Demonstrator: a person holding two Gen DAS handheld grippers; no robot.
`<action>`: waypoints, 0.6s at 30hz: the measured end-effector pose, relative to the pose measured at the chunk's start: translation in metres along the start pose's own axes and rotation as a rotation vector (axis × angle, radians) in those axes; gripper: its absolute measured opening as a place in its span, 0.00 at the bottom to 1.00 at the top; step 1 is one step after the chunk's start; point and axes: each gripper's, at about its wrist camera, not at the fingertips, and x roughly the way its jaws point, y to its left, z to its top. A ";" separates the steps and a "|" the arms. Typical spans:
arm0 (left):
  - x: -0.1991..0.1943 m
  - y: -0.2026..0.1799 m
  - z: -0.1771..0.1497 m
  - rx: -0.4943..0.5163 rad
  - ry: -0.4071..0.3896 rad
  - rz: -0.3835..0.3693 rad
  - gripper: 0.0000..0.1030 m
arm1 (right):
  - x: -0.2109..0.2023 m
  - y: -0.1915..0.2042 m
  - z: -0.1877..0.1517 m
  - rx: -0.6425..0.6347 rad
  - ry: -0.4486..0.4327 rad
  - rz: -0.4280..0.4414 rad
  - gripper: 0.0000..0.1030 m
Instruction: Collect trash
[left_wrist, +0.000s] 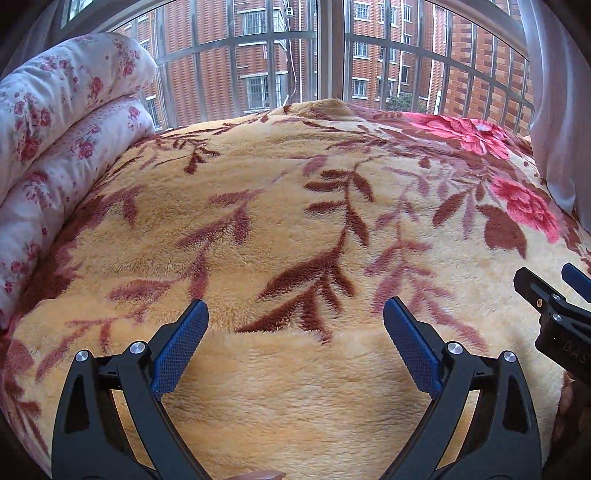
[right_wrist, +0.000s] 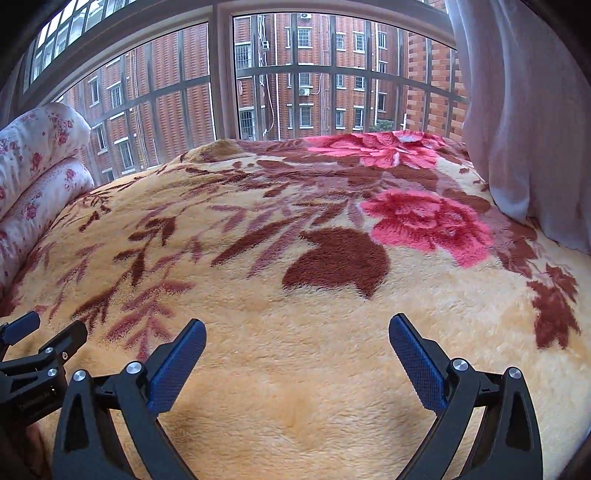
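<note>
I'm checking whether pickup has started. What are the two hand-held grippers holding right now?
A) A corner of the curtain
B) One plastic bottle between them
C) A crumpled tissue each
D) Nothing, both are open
D: the left hand-held gripper and right hand-held gripper both stand with jaws wide apart over the bare floral blanket, nothing between them.

The left gripper (left_wrist: 295, 321) is built from glossy black plastic arms with long triangular cut-outs, each arm joined by two round silver rivets and ending in a blue pad (left_wrist: 181, 350) with a fine mesh texture. The right gripper (right_wrist: 297, 336) has the same make: black arms, silver rivets, blue meshed pads (right_wrist: 417, 365). Seen from the side in the other camera, each gripper shows small silver screws on its black body and faint pale lettering, too small to read fully.
</note>
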 end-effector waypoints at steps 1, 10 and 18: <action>0.001 0.001 0.000 -0.003 0.004 -0.003 0.90 | 0.000 0.000 0.000 0.000 -0.001 -0.002 0.95; 0.003 0.003 0.000 -0.017 0.017 -0.013 0.90 | 0.001 -0.002 -0.001 0.009 0.003 0.001 0.95; 0.004 0.004 0.000 -0.019 0.024 -0.017 0.90 | 0.002 -0.002 -0.001 0.011 0.005 0.003 0.95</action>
